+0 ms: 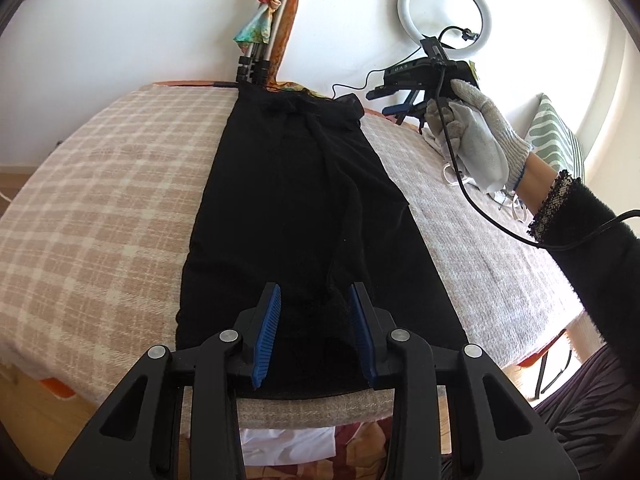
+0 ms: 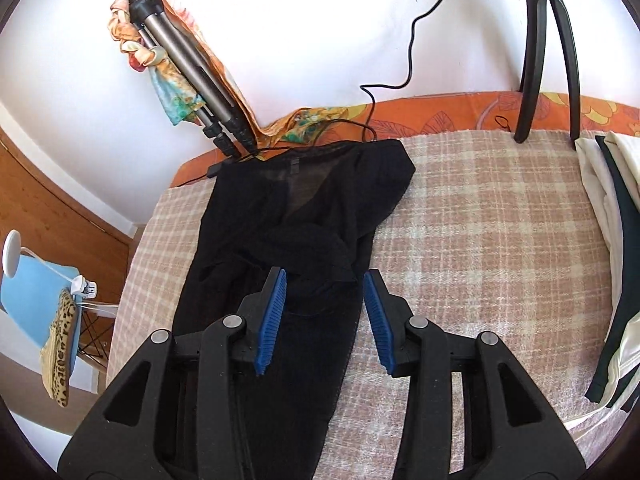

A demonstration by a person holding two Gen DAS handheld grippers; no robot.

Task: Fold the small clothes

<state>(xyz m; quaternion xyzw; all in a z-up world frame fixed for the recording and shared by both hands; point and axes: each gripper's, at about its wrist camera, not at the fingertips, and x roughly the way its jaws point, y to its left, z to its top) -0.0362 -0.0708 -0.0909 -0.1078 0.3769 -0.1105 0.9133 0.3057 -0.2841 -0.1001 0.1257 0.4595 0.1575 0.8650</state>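
Observation:
A long black sheer garment (image 1: 304, 216) lies stretched lengthwise on the plaid blanket (image 1: 100, 208). My left gripper (image 1: 316, 296) is open, its blue pads either side of the garment's near end, just above it. In the left wrist view my right gripper (image 1: 394, 102) is held up in a gloved hand over the far right of the bed, apart from the garment. In the right wrist view the right gripper (image 2: 325, 280) is open over the garment (image 2: 304, 216), near its bunched far end. Neither holds anything.
A folded tripod (image 2: 192, 76) wrapped in a colourful scarf leans on the wall at the garment's far end. A ring light (image 1: 444, 12) and its stand (image 2: 536, 48) are at the far right. Folded white and dark clothes (image 2: 612, 240) lie at the right. A cable (image 2: 404, 64) trails across.

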